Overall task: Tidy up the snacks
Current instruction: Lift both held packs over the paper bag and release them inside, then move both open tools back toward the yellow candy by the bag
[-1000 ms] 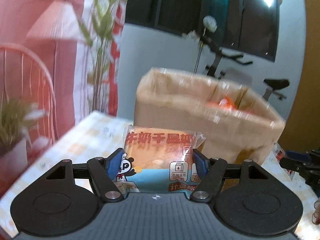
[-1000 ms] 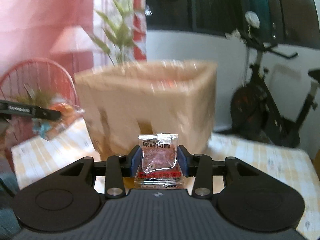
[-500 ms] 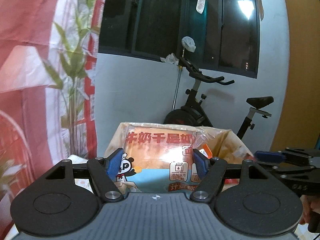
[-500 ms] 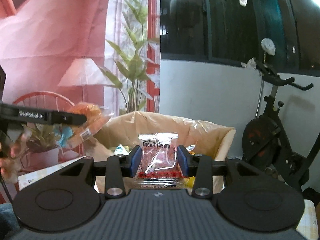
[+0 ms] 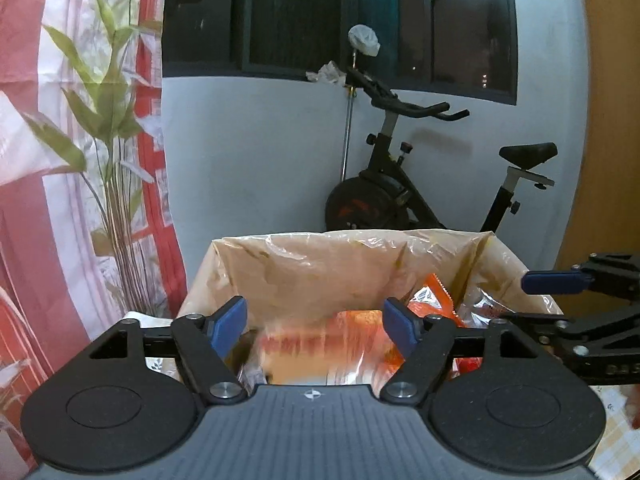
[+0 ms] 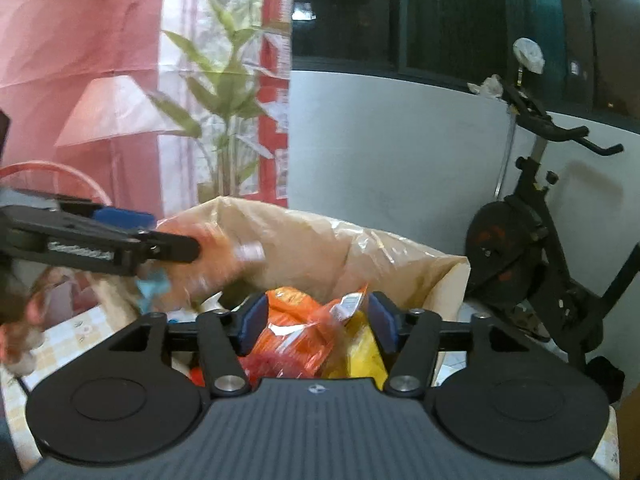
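Observation:
A cardboard box lined with clear plastic (image 5: 304, 264) stands on the table and holds several snack packets. My left gripper (image 5: 316, 322) is open above the box; the orange bread packet (image 5: 316, 344) is blurred below its fingers, falling into the box. My right gripper (image 6: 318, 322) is open over the box (image 6: 400, 256), above an orange packet (image 6: 296, 332) and a yellow one (image 6: 364, 352). The small meat packet is not clearly visible. The left gripper shows in the right wrist view (image 6: 120, 240), with the blurred bread packet (image 6: 216, 264) beside it.
An exercise bike (image 5: 404, 192) stands behind the box by the grey wall. A tall green plant (image 5: 104, 128) and a pink curtain (image 5: 24, 160) are at the left. The checked tablecloth (image 6: 48, 348) shows beside the box.
Both grippers rose over the box and opened. The bread packet left the left gripper and is dropping in. The small meat packet is gone from the right gripper.

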Available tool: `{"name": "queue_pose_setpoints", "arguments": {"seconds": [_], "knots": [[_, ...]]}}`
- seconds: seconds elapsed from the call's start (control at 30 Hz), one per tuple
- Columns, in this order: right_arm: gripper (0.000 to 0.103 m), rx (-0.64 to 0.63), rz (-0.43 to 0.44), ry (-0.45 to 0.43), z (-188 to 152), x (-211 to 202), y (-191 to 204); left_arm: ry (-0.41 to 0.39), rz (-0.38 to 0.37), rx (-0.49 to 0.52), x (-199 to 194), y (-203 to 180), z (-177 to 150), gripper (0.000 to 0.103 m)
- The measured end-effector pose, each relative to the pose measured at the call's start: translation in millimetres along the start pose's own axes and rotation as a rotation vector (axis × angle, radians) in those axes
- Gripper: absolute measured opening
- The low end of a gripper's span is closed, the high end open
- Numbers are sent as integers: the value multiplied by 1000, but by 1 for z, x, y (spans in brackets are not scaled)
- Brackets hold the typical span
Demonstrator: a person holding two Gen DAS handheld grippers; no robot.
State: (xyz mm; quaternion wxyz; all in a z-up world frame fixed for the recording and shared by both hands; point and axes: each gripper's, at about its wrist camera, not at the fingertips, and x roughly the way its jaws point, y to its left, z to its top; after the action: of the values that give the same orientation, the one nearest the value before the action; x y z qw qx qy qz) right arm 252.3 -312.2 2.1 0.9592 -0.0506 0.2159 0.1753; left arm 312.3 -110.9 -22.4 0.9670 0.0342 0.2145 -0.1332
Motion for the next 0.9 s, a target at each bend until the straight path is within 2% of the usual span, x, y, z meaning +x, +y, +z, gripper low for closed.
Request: {"name": "queue_pose_setpoints", "arguments": {"seconds": [0.1,0.17,0.23,0.27,0.33,0.37,0.53,0.7,0.8,0.9], "knots": [[60,-50,24,31,-3,-9,3,4,-12,-30,-6,7,-3,80],[56,-63,55,64,-2,-11,3,5,-26,-52,-11,11,-5,79],[36,-47,87,76,0,-13,1,7,-40,-67,-16,15,-6,79],[32,-31,102,82,1,-15,0,12,-48,-72,-19,17,-8,79],[13,-8,129,98,3,-16,0,23,-58,-81,-22,22,-11,77],[10,-2,140,118,3,-14,1,27,-63,-87,-25,24,-13,75],[9,48,168,241,1,3,6,44,-109,-123,-36,29,-28,70],[9,204,141,334,-6,39,0,42,-122,-111,-45,24,-42,69],[11,275,143,298,-6,39,-2,38,-145,-104,-54,26,-49,69],[12,206,103,210,-7,23,11,23,-162,-117,-64,30,-57,67]]}}
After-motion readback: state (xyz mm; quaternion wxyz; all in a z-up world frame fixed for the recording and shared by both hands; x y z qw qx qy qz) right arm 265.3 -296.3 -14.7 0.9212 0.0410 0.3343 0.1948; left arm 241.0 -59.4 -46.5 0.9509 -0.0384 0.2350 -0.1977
